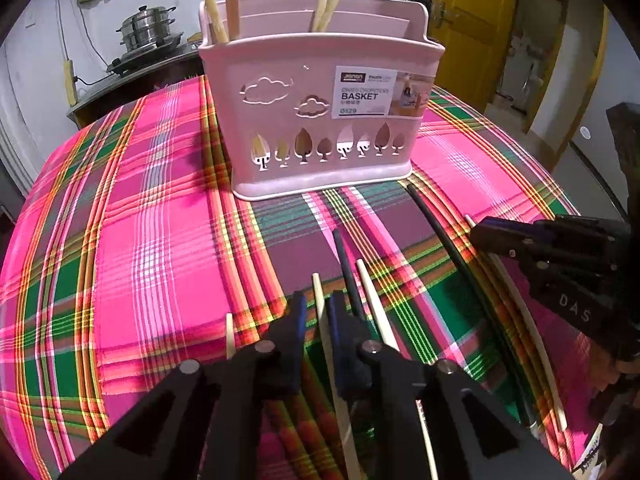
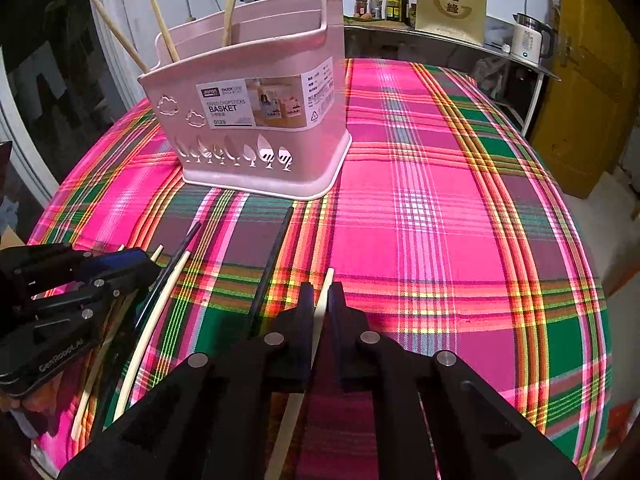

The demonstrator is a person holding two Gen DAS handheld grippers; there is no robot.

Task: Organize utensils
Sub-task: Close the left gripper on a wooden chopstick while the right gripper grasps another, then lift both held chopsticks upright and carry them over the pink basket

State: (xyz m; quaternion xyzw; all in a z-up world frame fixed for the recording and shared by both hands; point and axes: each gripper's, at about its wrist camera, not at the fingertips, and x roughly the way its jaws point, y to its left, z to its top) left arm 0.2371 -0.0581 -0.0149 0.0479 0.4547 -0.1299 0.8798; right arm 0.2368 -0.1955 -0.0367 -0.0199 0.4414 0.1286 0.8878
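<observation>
Both grippers have pinched down on chopsticks lying on the pink-and-green plaid tablecloth (image 1: 140,240). The left gripper (image 1: 318,312) holds a pale cream chopstick (image 1: 320,300); the right gripper (image 2: 322,300) clamps another pale cream chopstick (image 2: 326,284). Each stick's long axis runs near to far, its tip pointing toward the pink plastic chopstick basket (image 1: 320,120) — which stands upright at the far side, ahead of both. Black chopsticks (image 1: 344,264) lie alongside, loose.
</observation>
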